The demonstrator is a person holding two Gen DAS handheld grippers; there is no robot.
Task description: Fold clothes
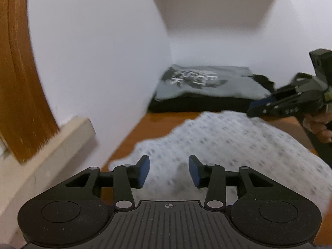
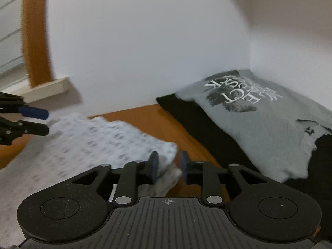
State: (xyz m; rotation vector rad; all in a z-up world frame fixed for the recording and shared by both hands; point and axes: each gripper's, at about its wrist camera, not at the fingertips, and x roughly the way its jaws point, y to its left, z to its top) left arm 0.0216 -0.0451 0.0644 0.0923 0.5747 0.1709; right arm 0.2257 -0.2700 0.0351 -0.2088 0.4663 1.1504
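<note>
Both grippers, left (image 1: 168,171) and right (image 2: 169,167), are hovering with fingers spread over a rumpled white dotted garment (image 1: 224,145) lying on the wooden table (image 2: 149,120).

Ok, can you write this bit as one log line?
left gripper: open, above white patterned cloth | right gripper: open, at cloth corner | grey shirt: folded, on black pile
</note>
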